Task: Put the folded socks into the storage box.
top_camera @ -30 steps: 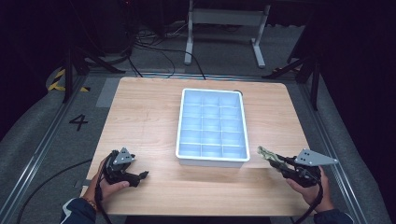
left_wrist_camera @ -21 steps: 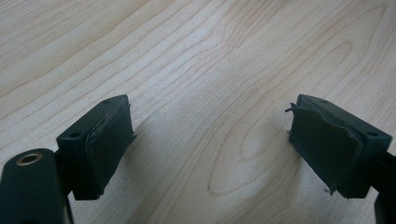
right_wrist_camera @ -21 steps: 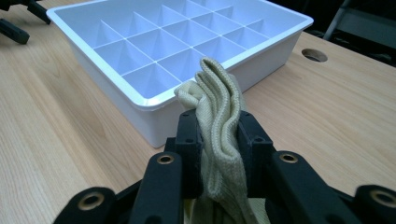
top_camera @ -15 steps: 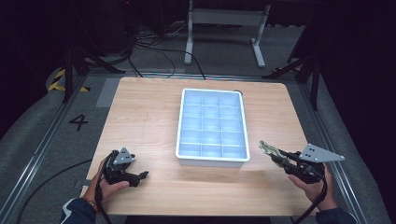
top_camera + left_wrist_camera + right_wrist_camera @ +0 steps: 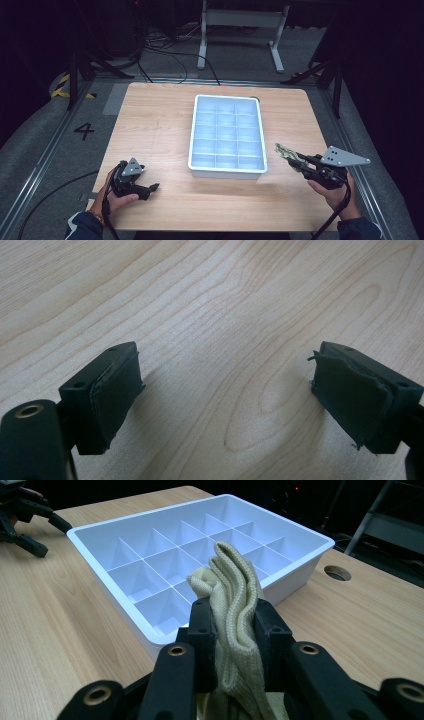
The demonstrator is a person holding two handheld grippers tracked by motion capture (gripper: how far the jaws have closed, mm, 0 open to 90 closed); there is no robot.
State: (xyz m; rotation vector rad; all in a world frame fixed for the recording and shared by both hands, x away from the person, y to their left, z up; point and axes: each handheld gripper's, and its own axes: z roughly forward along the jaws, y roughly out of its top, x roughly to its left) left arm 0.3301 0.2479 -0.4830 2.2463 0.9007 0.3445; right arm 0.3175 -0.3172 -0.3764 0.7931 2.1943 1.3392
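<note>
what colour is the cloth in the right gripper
Pale yellow-beige ribbed knit cloth, clearest in the right gripper view.

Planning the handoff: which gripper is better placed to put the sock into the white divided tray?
Right. The right gripper is shut on the sock, close beside the tray. The left gripper is open with nothing between its jaws, low over the bare table.

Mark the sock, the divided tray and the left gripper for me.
sock (image 5: 235, 605): right gripper view, on the folded knit between the pads.
divided tray (image 5: 226, 173): high view, on its near wall.
left gripper (image 5: 225, 395): left gripper view, midway between its open fingertips.
</note>
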